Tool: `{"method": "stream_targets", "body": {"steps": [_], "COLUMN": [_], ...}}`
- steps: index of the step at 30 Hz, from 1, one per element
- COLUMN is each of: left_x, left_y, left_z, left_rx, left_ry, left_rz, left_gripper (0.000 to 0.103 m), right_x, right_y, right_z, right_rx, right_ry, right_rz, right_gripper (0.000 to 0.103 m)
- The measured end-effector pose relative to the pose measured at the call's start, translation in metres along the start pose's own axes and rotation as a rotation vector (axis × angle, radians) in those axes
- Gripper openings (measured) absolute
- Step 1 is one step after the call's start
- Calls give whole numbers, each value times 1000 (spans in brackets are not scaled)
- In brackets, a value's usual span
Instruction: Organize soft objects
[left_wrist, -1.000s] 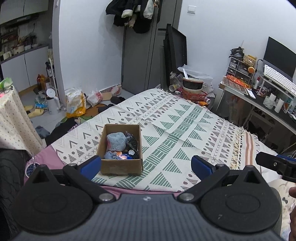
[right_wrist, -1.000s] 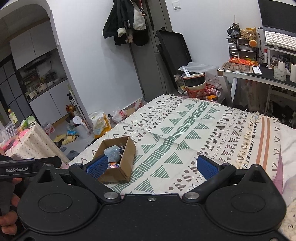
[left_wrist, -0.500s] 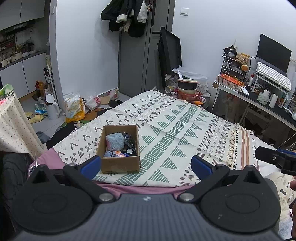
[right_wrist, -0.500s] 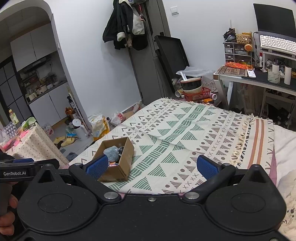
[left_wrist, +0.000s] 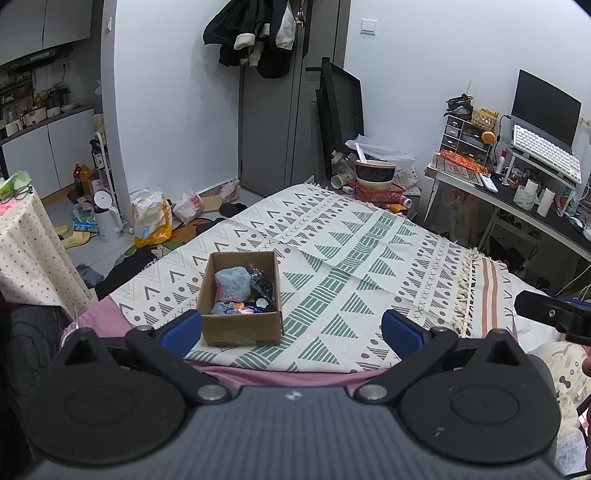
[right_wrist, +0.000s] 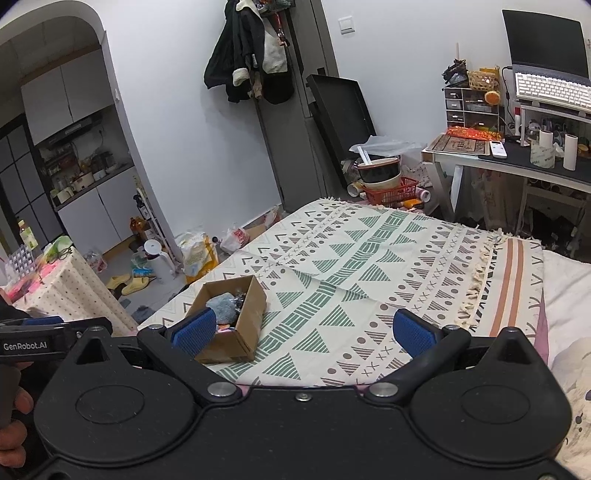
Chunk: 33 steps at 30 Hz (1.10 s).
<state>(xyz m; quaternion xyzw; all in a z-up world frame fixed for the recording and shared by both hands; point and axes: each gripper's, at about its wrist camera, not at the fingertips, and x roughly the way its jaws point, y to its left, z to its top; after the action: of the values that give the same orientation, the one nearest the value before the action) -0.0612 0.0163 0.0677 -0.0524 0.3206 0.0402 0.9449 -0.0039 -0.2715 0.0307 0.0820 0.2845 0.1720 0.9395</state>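
Both our tools are spread wide and carry nothing: left gripper (left_wrist: 291, 330) and right gripper (right_wrist: 303, 332), blue pads well apart in each view.

The cardboard box (left_wrist: 240, 295) sits on the patterned blanket (left_wrist: 369, 266), near the blanket's close edge. Inside it we see a fuzzy blue lump (left_wrist: 232, 283), something dark and crinkly beside it, and small colourful bits at the near end; we can't tell what those are. No soft items lie loose on the blanket in either view, so the sorting looks done or not begun.

Key relation: in the left wrist view the box lies lower centre-left, just behind the left pad, nearly straight ahead. In the right wrist view the box (right_wrist: 231, 314) lies lower left, partly hidden by that tool's left pad, so it's off to the side for the right tool. The box's long axis runs away from us, roughly along the left tool's pointing direction.

Our judgement: the left tool is nearer and better lined up for any reach into the box; the right would need to swing across.
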Motion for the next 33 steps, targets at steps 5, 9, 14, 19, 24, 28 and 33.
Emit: {"method": "stream_targets", "body": {"steps": [5, 9, 14, 19, 24, 28, 33], "left_x": [-1, -3, -3, -4, -3, -2, 0], "left_y": [2, 1, 1, -1, -3, -4, -3], "left_z": [4, 5, 5, 7, 5, 4, 2], "left_rx": [-5, -5, -5, -10, -2, -7, -12], "left_ry": [-1, -2, -5, -13, -11, -11, -7], "left_rz": [-3, -3, 1, -7, -9, -7, -10], "left_gripper": [103, 103, 103, 103, 103, 103, 103], "right_x": [1, 1, -1, -2, -1, -1, 2], "right_y": [-3, -4, -3, -1, -2, -4, -5], "right_z": [-2, -2, -2, -2, -4, -4, -6], "right_rx": [5, 10, 4, -8, -4, -1, 2], "right_ry": [9, 11, 8, 4, 6, 5, 12], "right_rz": [-20, -25, -31, -22, -24, -22, -26], "right_gripper": [103, 103, 103, 103, 103, 103, 103]}}
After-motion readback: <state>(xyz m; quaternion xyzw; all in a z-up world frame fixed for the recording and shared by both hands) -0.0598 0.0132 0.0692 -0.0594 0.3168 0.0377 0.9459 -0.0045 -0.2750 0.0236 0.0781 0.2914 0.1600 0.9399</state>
